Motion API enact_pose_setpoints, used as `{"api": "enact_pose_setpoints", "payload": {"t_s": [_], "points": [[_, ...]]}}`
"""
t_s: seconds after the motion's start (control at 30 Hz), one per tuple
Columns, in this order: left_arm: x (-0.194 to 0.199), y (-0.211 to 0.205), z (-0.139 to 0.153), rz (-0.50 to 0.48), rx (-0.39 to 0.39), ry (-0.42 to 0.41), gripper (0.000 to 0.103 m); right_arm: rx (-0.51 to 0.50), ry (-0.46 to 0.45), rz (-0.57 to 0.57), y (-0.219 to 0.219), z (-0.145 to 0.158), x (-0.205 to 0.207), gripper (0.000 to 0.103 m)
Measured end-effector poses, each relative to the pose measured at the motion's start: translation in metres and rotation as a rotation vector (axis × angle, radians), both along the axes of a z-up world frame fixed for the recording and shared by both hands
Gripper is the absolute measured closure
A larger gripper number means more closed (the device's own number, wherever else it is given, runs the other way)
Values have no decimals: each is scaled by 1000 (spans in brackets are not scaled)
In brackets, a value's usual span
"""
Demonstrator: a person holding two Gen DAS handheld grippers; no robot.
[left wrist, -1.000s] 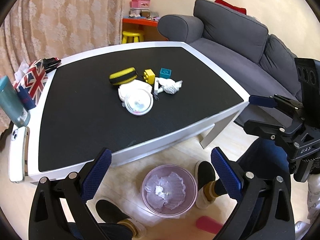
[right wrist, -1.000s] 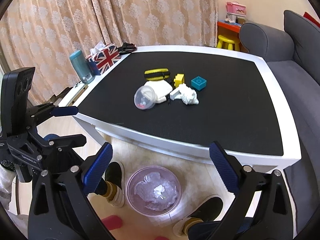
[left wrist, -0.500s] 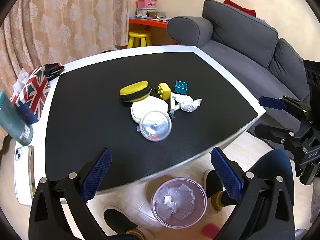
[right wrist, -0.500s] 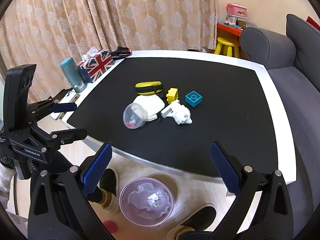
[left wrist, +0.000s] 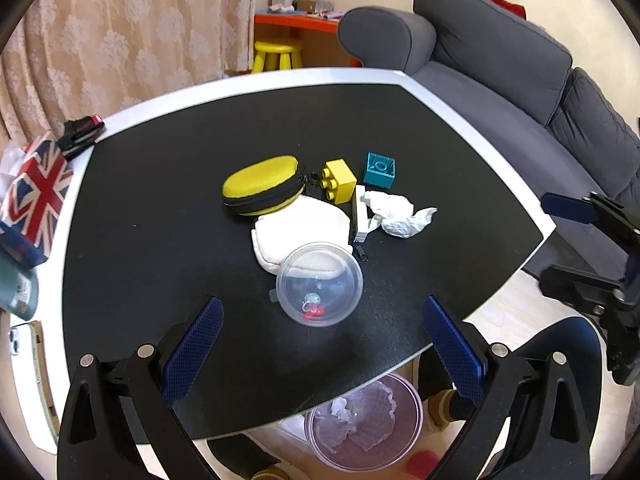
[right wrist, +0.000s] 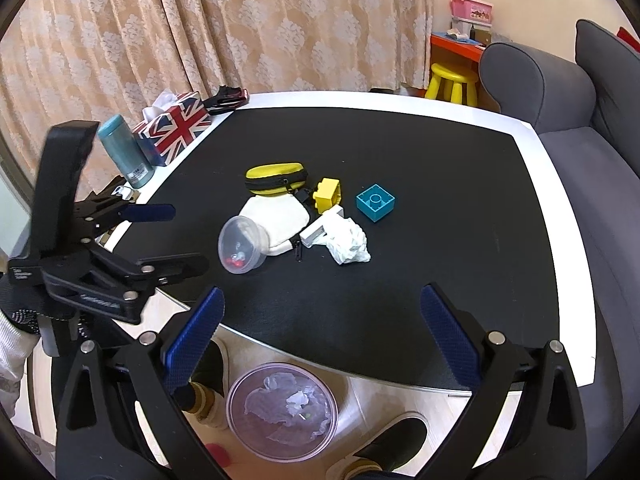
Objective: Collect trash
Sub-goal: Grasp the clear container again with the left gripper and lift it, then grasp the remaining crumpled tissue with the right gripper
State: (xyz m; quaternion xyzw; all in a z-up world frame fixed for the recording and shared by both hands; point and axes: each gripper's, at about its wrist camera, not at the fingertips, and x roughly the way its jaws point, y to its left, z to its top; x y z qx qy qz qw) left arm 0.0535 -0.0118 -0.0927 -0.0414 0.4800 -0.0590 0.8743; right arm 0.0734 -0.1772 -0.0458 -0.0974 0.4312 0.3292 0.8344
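A crumpled white tissue [left wrist: 400,216] [right wrist: 348,240] lies on the black table top [left wrist: 160,220] [right wrist: 460,200] beside a clear plastic cup [left wrist: 320,285] [right wrist: 240,245] on its side. A lined pink trash bin [left wrist: 364,420] [right wrist: 282,410] stands on the floor below the table's near edge. My left gripper [left wrist: 320,344] is open and empty, just short of the cup. My right gripper [right wrist: 320,340] is open and empty, over the near table edge; it also shows at the right of the left wrist view [left wrist: 592,248].
On the table are a yellow zip case [left wrist: 262,190], a white pouch [left wrist: 300,232], a yellow block [left wrist: 340,180], a teal block [left wrist: 380,169], a Union Jack tissue box [right wrist: 172,126] and a teal bottle [right wrist: 125,156]. A grey sofa [left wrist: 500,80] stands to the right.
Both grippers have moved forward and up over the table's near edge, closer to the cup and tissue. Both stayed open. Nothing on the table has moved.
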Motion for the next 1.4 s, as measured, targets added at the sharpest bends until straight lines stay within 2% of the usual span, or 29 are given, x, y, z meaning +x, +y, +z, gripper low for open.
{"api": "enact_pose_setpoints", "payload": {"t_s": [0.4, 0.6, 0.67, 0.73, 0.77, 1.03, 1.4], "points": [[31, -7, -37, 6, 41, 72, 7, -14, 23, -23, -5, -10, 10, 6], [34, -11, -46, -11, 61, 70, 8, -17, 30, -20, -3, -13, 13, 6], [35, -11, -47, -18, 63, 72, 17, -16, 31, -20, -3, -13, 14, 6], [36, -12, -50, -23, 62, 84, 36, -15, 30, -21, -3, -13, 13, 6], [37, -11, -51, -24, 61, 87, 39, -13, 31, -21, -3, -13, 13, 6], [29, -3, -43, -36, 50, 65, 39, -3, 40, -7, 4, -20, 22, 6], [10, 11, -4, -9, 42, -8, 39, -46, 40, 36, 29, -34, 51, 6]]}}
